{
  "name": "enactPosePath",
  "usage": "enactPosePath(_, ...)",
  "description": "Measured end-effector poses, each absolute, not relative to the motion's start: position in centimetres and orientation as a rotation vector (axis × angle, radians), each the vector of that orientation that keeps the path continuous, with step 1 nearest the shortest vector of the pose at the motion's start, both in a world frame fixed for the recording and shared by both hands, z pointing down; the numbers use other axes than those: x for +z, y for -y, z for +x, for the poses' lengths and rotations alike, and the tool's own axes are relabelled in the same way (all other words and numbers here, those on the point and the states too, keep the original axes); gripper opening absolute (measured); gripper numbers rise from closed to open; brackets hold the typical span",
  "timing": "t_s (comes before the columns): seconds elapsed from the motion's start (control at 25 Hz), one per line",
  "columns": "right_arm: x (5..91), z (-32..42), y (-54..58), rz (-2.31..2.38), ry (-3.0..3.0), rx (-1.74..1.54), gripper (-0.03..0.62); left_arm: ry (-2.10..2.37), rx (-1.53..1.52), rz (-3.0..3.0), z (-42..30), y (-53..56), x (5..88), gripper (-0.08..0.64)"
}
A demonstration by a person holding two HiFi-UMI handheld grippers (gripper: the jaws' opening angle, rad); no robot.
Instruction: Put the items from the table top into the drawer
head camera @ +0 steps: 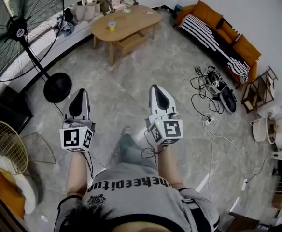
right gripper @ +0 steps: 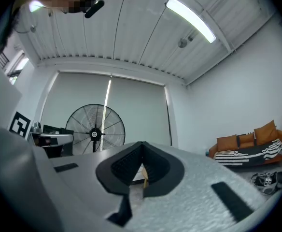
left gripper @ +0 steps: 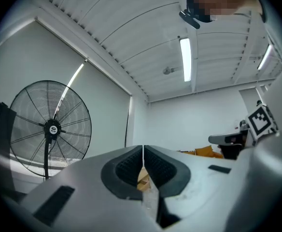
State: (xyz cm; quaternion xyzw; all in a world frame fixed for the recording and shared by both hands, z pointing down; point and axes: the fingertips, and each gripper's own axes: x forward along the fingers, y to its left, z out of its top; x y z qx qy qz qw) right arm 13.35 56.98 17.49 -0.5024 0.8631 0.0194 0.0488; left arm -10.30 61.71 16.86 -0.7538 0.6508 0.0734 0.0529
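Table (head camera: 136, 19), oval and wooden, on glossy grey floor (head camera: 126, 88)

Clear floor (head camera: 126, 88) straight ahead to the bench (head camera: 131, 21) at 12 o'clock. Blocked at 10 o'clock by a standing fan (head camera: 20, 30) and its round base (head camera: 57, 87). Cluttered at 3 o'clock with loose cables (head camera: 199, 88); walled at 1 o'clock by a sofa (head camera: 228, 37). Close at 8 o'clock, a wire basket (head camera: 6, 146).

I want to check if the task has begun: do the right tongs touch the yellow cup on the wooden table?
Apart. The head view shows the right tongs over the floor, with the yellow cup far ahead on the wooden table.
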Motion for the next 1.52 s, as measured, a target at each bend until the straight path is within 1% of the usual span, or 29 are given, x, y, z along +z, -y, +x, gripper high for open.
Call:
enactPosePath(0.2,14.8,14.1,-44.4,-1.475,-2.648,0.113,0.002,-1.943,0.267,-2.247,-8.5,-49.5,13.9,0.012)
enactPosePath(0.32,14.3,14.8,-39.2,-1.448,-2.668,0.135,0.002,-1.935,0.306,-2.251,-7.3,-44.5,13.5,0.012)
enactPosePath(0.52,15.6,13.6,-33.6,-1.369,-2.710,0.113,0.002,-2.040,0.254,-2.240,-9.0,-39.7,13.5,0.012)
enactPosePath(0.72,17.5,11.8,-29.8,-1.324,-2.740,0.058,0.002,-2.044,0.227,-2.224,-10.6,-35.4,14.1,0.012)
enactPosePath(1.0,17.7,11.5,-20.7,-1.425,-2.710,0.067,0.002,-1.930,0.270,-2.325,-10.2,-23.8,15.4,0.012)
enactPosePath(1.12,17.0,9.8,-15.1,-1.468,-2.687,0.077,0.002,-1.890,0.268,-2.355,-11.7,-17.8,15.0,0.012)
enactPosePath(1.32,15.7,5.4,-6.1,-1.520,-2.637,0.083,0.002,-1.835,0.283,-2.386,-16.9,-8.5,14.0,0.012)
enactPosePath(1.52,15.9,1.7,0.0,-1.553,-2.633,0.059,0.002,-1.817,0.265,-2.435,-20.5,-1.8,13.3,0.012)
